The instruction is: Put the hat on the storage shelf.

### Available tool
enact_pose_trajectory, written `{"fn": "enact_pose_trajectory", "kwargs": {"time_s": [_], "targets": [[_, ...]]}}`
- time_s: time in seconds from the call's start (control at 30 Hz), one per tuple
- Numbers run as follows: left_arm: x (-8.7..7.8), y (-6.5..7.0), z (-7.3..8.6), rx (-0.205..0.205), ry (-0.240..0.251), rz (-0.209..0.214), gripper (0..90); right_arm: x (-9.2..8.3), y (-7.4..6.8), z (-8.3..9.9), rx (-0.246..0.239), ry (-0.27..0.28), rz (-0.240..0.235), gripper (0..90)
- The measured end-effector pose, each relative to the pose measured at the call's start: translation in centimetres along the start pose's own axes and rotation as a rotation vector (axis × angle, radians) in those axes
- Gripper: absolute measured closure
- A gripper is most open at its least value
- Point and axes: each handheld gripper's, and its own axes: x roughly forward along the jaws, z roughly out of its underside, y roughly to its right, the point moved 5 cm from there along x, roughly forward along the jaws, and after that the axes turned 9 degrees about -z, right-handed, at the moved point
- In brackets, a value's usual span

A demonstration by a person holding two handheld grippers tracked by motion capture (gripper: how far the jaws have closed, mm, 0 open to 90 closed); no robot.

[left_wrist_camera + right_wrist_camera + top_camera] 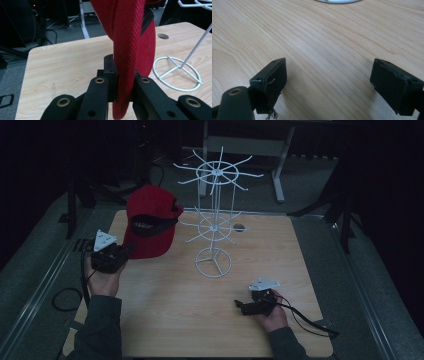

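wire rack (214, 220) mid-table, bare table (165, 320) nr side

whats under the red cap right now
The red cap hangs off the table, pinched by the left tool. Bare wooden table shows below it; the patch directly behind the fabric is hidden.

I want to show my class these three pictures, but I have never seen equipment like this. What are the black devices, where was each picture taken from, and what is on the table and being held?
A person holds hand-operated black tongs in each hand. The high view looks down on the light wooden table; the other two come from cameras riding on each tool. On the table stands a white wire display rack with spoke arms. The left tongs are shut on the brim of a red fabric baseball cap, seen close in the left gripper view. The right tongs are open, empty, low over bare wood.
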Motion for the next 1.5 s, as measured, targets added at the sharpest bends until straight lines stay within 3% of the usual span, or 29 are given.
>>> {"fn": "enact_pose_trajectory", "kwargs": {"time_s": [0.63,1.5], "targets": [[-1.1,-0.4,-2.7,-0.031,0.075,-0.029,86.1,0.0,0.0,0.0,0.002,0.001,0.0,13.6],[-2.1,-0.4,-6.0,-0.064,0.149,-0.022,86.0,0.0,0.0,0.0,0.002,-0.001,0.001,13.6]]}}
